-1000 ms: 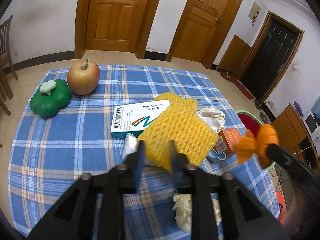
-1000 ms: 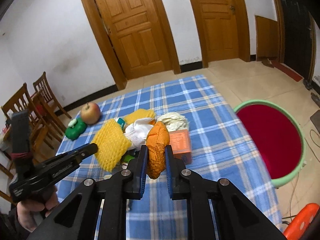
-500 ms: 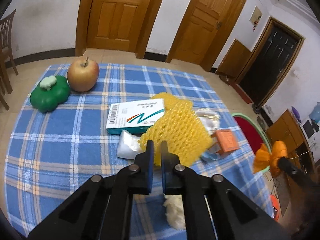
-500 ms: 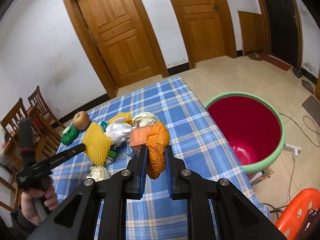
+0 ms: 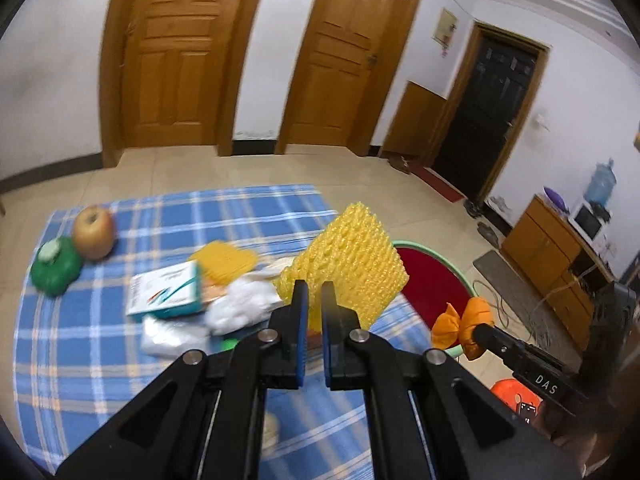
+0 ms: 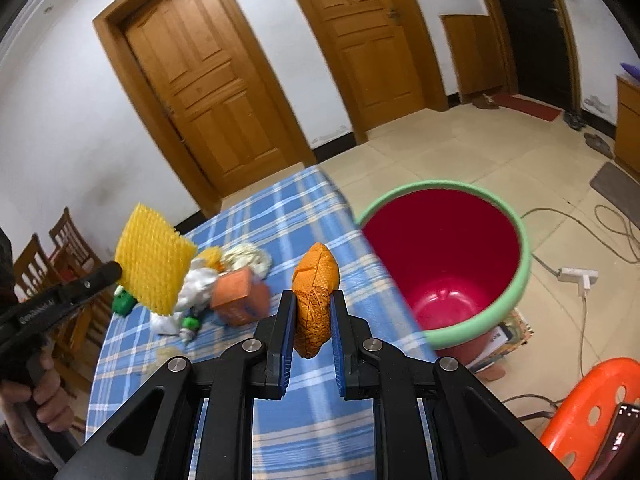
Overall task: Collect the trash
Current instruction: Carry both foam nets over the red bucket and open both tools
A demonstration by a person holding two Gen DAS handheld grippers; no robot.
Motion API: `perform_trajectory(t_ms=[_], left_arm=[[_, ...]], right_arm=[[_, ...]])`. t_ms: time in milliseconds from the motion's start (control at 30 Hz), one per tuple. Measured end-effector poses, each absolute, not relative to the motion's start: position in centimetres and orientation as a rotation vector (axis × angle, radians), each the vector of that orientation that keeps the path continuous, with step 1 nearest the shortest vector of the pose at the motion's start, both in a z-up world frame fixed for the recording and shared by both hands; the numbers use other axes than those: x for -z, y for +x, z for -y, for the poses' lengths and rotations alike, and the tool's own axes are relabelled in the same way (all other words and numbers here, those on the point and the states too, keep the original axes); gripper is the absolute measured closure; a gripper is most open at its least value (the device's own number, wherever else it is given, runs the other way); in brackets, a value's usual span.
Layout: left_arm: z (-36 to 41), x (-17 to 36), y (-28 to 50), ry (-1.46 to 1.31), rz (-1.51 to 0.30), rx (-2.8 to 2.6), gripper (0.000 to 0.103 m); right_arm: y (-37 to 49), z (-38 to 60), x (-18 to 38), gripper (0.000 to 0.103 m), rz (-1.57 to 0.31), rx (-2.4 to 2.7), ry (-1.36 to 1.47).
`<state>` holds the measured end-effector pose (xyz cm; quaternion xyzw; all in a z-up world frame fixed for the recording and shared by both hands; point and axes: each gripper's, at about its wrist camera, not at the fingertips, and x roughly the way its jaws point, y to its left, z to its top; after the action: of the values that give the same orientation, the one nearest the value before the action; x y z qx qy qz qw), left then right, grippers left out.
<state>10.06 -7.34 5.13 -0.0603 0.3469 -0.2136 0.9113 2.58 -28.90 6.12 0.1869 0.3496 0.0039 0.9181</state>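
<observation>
My left gripper point(image 5: 311, 294) is shut on a yellow foam fruit net point(image 5: 348, 264) and holds it up above the blue checked table point(image 5: 100, 360); the net also shows in the right wrist view point(image 6: 154, 258). My right gripper point(image 6: 313, 308) is shut on an orange peel point(image 6: 315, 300), near the table's right edge beside the red bin with a green rim point(image 6: 524, 256). The peel point(image 5: 466, 330) hangs by the bin point(image 5: 430, 276) in the left wrist view. More trash lies on the table: white tissue point(image 5: 240, 308), a medicine box point(image 5: 166, 290), an orange carton point(image 6: 236, 296).
An apple point(image 5: 94, 232) and a green lidded container point(image 5: 56, 268) sit at the table's far left. An orange plastic stool point(image 6: 592, 408) stands right of the bin, cables and a power strip point(image 6: 578, 276) lie on the floor. Wooden chairs point(image 6: 60, 248) stand left.
My left gripper has lifted the yellow net off the table and swung right toward the bin. My right gripper has carried the orange peel closer to the bin.
</observation>
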Motion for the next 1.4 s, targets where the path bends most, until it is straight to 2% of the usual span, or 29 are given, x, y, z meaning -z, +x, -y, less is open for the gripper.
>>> perform_trajectory(t_ms=[533, 933, 967, 1100, 1133, 1233, 1400], left_arm=[[22.4, -0.7, 14.7, 0.038, -0.793, 0.565, 0.099], [26.8, 3.0, 16.9, 0.087, -0.871, 0.576, 0.098], [26.9, 3.0, 17.0, 0.09, -0.872, 0.571, 0.097], [27.0, 3.3, 17.2, 0.097, -0.88, 0.538, 0.069], [27.0, 3.3, 17.3, 0.095, -0.88, 0.537, 0.067], [26.8, 3.2, 17.0, 0.092, -0.886, 0.545, 0.067], [26.3, 2.9, 16.4, 0.072, -0.905, 0.55, 0.067]], right_arm=[[4.0, 36.7, -2.3, 0.086, -0.736, 0.143, 0.479], [5.1, 39.1, 0.3, 0.083, -0.771, 0.169, 0.528], [5.1, 39.2, 0.4, 0.083, -0.772, 0.168, 0.531], [5.3, 39.5, 0.4, 0.078, -0.779, 0.161, 0.539], [5.3, 39.5, 0.4, 0.075, -0.78, 0.162, 0.539], [5.1, 39.2, 0.2, 0.063, -0.776, 0.159, 0.549], [4.7, 39.5, -0.2, 0.063, -0.766, 0.152, 0.553]])
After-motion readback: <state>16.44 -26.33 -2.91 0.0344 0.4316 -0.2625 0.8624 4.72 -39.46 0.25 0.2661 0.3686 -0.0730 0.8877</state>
